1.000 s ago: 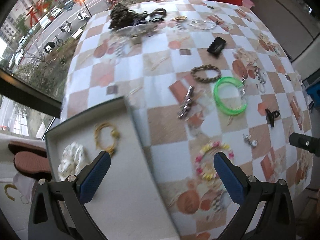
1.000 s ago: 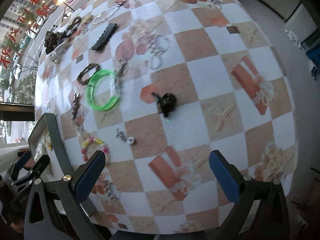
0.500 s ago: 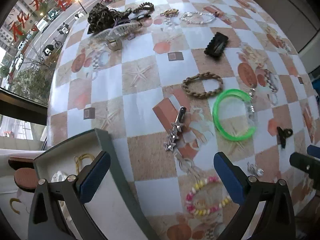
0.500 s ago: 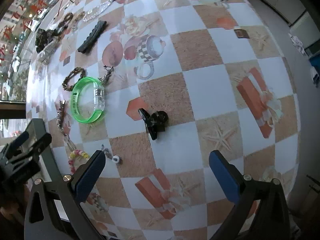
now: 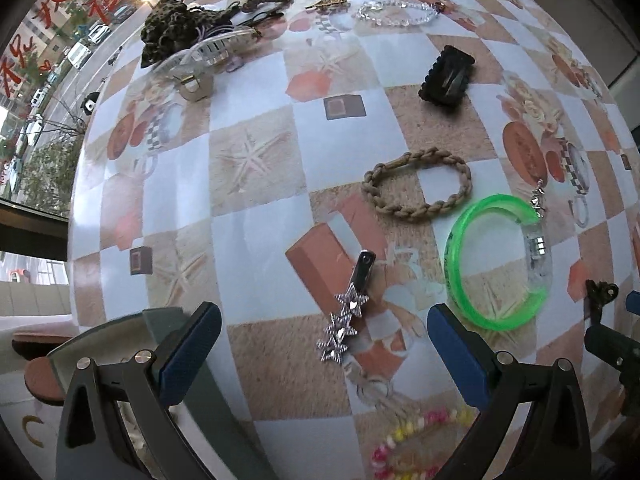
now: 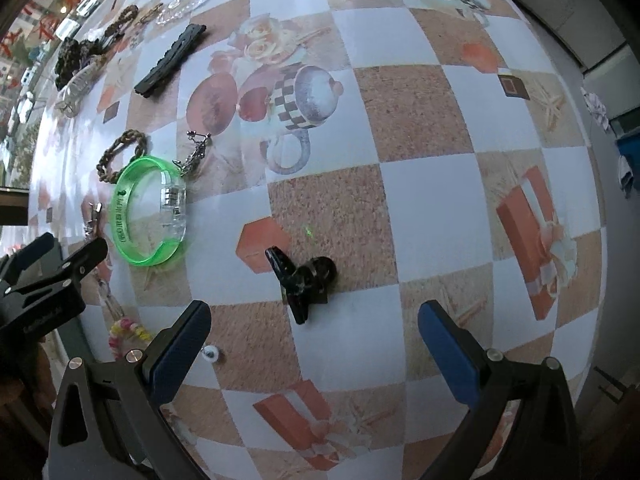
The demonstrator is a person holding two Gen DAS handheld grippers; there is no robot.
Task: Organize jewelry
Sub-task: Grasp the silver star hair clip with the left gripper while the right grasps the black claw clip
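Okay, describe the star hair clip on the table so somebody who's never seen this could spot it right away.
Find the bright green bangle on the checkered tablecloth. Just left of it, between the open left tool fingers, lies the silver hair clip. Unlike the braided tan bracelet beyond it, it is straight, metallic and studded with sparkly stars.

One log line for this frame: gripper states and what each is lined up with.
left gripper: open, over star hair clip | right gripper: open, facing black claw clip | held: nothing
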